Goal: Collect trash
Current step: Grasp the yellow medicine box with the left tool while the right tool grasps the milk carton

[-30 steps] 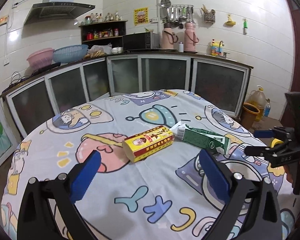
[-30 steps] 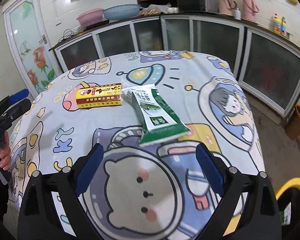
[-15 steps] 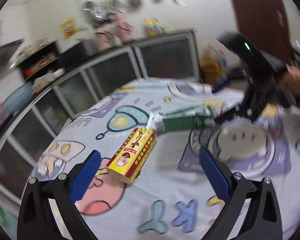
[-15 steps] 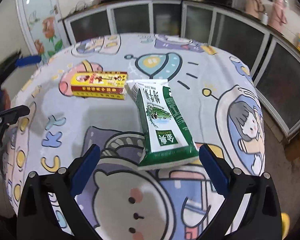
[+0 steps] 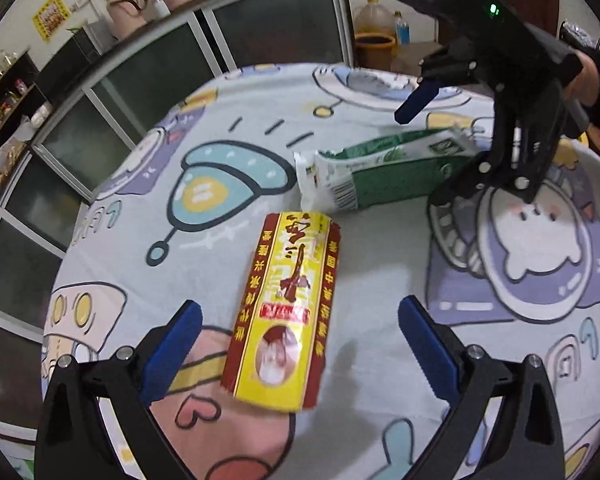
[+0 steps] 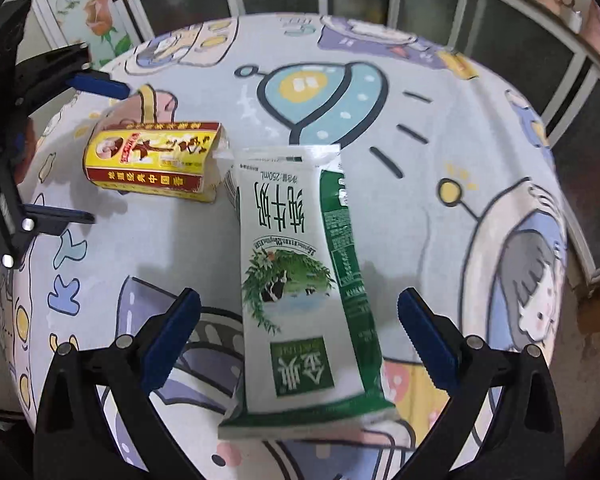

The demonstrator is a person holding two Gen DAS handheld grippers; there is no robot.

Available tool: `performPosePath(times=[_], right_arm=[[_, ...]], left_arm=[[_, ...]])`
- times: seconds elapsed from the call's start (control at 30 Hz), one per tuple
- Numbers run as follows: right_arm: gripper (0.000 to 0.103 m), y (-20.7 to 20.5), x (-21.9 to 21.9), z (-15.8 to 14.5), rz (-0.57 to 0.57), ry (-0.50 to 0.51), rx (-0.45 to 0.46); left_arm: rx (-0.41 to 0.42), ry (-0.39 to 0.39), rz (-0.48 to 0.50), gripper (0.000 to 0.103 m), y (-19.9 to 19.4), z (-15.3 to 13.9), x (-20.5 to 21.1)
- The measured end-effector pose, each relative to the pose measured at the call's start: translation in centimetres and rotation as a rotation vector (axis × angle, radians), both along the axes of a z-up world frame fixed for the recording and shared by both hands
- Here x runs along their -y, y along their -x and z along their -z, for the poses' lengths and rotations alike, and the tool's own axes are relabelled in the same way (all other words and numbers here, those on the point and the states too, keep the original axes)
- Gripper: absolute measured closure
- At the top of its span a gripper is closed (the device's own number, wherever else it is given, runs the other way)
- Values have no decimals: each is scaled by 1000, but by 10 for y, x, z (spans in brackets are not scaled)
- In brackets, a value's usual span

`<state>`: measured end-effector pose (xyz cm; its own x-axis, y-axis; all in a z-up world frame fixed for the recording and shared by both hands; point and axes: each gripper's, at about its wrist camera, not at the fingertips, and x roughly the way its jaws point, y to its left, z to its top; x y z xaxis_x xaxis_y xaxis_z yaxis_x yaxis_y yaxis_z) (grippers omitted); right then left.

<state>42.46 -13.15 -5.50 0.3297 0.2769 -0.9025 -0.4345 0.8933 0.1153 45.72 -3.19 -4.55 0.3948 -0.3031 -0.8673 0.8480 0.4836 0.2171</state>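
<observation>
A yellow and red drink carton (image 5: 284, 312) lies flat on the cartoon tablecloth (image 5: 228, 128). My left gripper (image 5: 300, 344) is open and straddles its near end. A green and white milk carton (image 6: 300, 280) lies flat beside it. My right gripper (image 6: 300, 340) is open with the milk carton's near end between its blue pads. The milk carton also shows in the left wrist view (image 5: 380, 176), with my right gripper (image 5: 432, 152) around its far end. The yellow carton (image 6: 152, 160) and left gripper (image 6: 88, 148) show in the right wrist view.
The round table stands in a kitchen. Glass-door cabinets (image 5: 148, 80) run behind it. An orange bucket (image 5: 374, 46) and oil bottles stand on the floor past the table's far edge. A floral glass door (image 6: 96, 16) is at the left.
Both grippers have moved forward and down to the table. The left now straddles the yellow carton and the right straddles the milk carton. Both cartons lie where they were.
</observation>
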Motion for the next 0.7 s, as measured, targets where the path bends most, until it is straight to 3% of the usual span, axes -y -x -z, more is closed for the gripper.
performPosePath(times=[0.27, 0.3, 0.33, 0.37, 0.4, 0.43, 0.57, 0.7], right_arm=[[9, -16, 3, 21, 16, 19, -66], [9, -16, 1, 22, 13, 24, -67], [9, -16, 0, 22, 13, 29, -65], [18, -16, -1, 23, 15, 37, -63], [34, -16, -2, 23, 18, 42, -59], [38, -16, -2, 22, 25, 45, -58], [43, -11, -3, 17, 37, 43, -47], [43, 4, -1, 5, 34, 21, -25]], left_arm=[[-50, -19, 15, 9, -16, 27, 15], [-52, -22, 13, 12, -19, 28, 17], [-58, -26, 9, 21, -22, 31, 18], [-62, -31, 4, 32, -24, 34, 18], [-68, -29, 5, 39, -25, 35, 18], [-61, -31, 3, 52, -25, 36, 18], [-48, -6, -4, 63, -20, 28, 13], [-43, 14, -31, 63, -12, 11, 1]])
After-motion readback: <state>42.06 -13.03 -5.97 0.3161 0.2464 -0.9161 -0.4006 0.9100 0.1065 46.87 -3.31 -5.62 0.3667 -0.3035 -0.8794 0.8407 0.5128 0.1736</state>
